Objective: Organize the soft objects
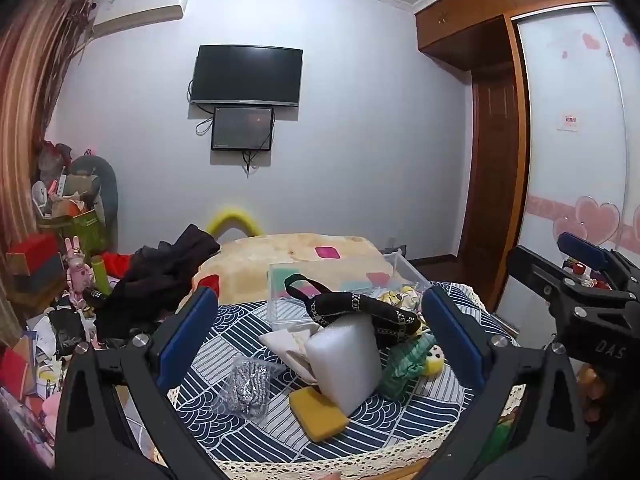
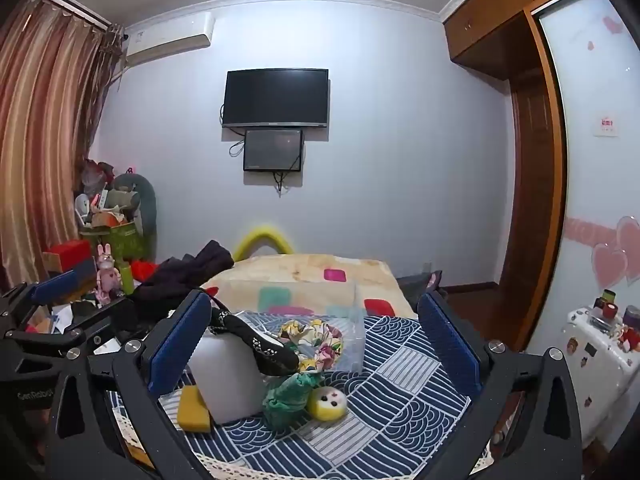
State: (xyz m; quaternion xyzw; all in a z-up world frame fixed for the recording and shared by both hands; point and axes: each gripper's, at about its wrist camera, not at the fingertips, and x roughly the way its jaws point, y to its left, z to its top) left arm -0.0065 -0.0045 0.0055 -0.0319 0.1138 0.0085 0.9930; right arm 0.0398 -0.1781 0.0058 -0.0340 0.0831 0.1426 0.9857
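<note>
Yellow sponge (image 1: 319,413) partly hidden behind white foam block (image 1: 345,364).

- My left gripper (image 1: 320,328) shows matte black angular arms, blue ribbed finger pads (image 1: 188,332) and silver screws.
- My right gripper (image 2: 316,340) matches it; its black body reads "DAS".

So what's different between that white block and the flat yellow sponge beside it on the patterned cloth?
The white foam block is larger and stands tilted, with a black handbag draped over its top; the yellow sponge is smaller, thinner and lies flat on the patterned cloth, with nothing on top of it. The block's lower edge rests against the sponge. Both look like soft rectangular foam pieces, untouched by either gripper.
</note>
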